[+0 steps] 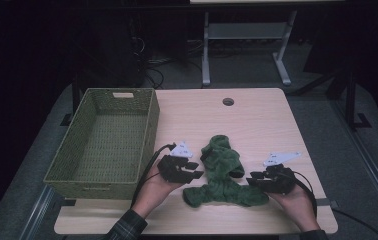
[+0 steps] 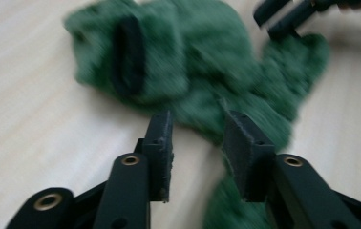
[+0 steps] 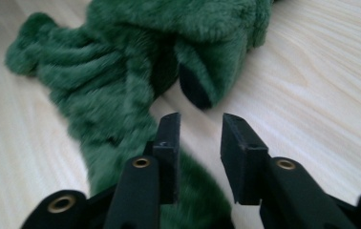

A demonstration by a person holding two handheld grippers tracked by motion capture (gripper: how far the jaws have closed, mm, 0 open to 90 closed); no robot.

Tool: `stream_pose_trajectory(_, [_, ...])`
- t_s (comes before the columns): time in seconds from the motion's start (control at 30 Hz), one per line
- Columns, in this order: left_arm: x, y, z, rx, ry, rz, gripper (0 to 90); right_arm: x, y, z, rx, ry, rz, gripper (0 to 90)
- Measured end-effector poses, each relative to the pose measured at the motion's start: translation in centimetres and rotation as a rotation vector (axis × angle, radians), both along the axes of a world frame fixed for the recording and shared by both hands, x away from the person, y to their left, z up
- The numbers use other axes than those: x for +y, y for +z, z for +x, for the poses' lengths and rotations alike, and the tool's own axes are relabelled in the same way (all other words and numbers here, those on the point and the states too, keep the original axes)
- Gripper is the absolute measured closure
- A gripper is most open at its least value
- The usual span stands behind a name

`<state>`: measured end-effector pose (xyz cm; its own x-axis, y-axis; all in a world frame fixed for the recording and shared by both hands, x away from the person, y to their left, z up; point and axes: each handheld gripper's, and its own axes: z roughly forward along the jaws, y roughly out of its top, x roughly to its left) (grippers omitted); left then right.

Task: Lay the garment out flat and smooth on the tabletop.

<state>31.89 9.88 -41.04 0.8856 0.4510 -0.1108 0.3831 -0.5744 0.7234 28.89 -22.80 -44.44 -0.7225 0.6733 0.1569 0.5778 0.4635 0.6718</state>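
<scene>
Item one: green plush garment point(image 1: 222, 172), fleecy, crumpled, with dark openings or cuffs. It lies on the pale wooden table point(image 1: 257, 120), lower centre of the high view, between the two grippers. In the left gripper view it spreads across the upper centre of the frame; in the right gripper view it runs from the upper centre down the left half.

Item two: left gripper point(image 1: 196, 170), lower centre-left of the high view, held in a hand point(image 1: 154, 192) with a plaid sleeve point(image 1: 127, 227). Jaws stand partly apart, gripping nothing; cloth shows just beyond and below the tips.

Item three: right gripper point(image 1: 251, 178), lower centre-right of the high view, held in the other hand point(image 1: 297, 202). Jaws partly apart, nothing between them but bare table; the left jaw overlaps the cloth edge in its own view.

Item four: woven olive basket point(image 1: 149, 130), left of the high view, on the table's left edge, well apart from the garment.

Item five: round cable hole point(image 1: 228, 102), upper centre of the table.
</scene>
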Motion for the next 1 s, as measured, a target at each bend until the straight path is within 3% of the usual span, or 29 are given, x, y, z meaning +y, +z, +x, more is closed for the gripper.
stream_pose_trajectory(0.07, [-0.6,0.0,1.6,-0.006,0.008,0.003,59.3,0.3,-0.3,0.6,0.012,0.001,0.006,65.5])
stream_pose_trajectory(0.17, [-1.1,-0.1,2.6,-0.002,0.011,-0.008,58.3,0.5,-0.6,1.0,0.025,-0.004,0.014,63.6])
stream_pose_trajectory(0.6, [-3.2,-0.8,4.9,0.013,-0.005,-0.025,58.2,1.9,-2.0,2.5,0.059,0.015,0.018,65.8])
stream_pose_trajectory(0.63, [-3.3,-0.8,5.1,0.016,-0.008,-0.030,60.5,2.0,-2.1,2.6,0.064,0.015,0.011,69.5])
stream_pose_trajectory(0.7, [-3.4,-0.9,5.1,0.009,-0.028,-0.022,73.3,2.1,-2.1,2.7,0.059,0.014,0.010,77.9])
stream_pose_trajectory(0.77, [-3.3,-0.9,5.2,0.015,-0.034,-0.027,83.3,2.2,-1.8,2.7,0.052,0.017,-0.006,80.9])
stream_pose_trajectory(1.0, [-1.6,0.9,5.1,-0.004,0.005,-0.089,86.0,1.2,0.1,3.3,0.003,0.000,-0.018,81.9])
